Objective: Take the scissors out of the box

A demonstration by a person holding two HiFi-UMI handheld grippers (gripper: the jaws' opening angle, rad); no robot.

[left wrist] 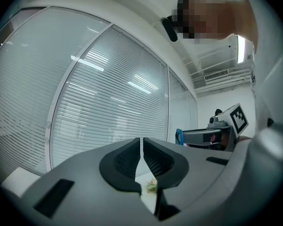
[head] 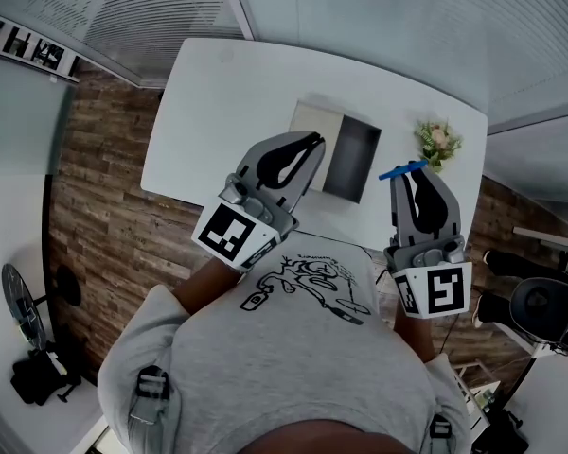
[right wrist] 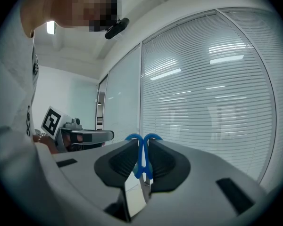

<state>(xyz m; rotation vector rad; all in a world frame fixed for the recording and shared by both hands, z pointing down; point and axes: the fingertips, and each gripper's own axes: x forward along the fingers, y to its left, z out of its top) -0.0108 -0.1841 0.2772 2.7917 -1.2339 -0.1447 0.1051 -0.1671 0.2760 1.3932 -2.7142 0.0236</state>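
White table (head: 218, 112), box (head: 312, 135) at frame centre; scissors (head: 402, 170) out at centre right, blue handle loops clamped in right gripper (right wrist: 141, 149), probably light, stiff, slippery plastic; left gripper (left wrist: 142, 149) closed, empty.

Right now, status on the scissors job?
Left gripper shut, empty. Right gripper shut on scissors, held up, out of the box. Box open on table; nothing blocking.

Smooth, matt white worktop (head: 227, 102); beside it, grainy wood-plank floor (head: 104, 225); scissors (head: 402, 170) with glossy blue plastic handles.
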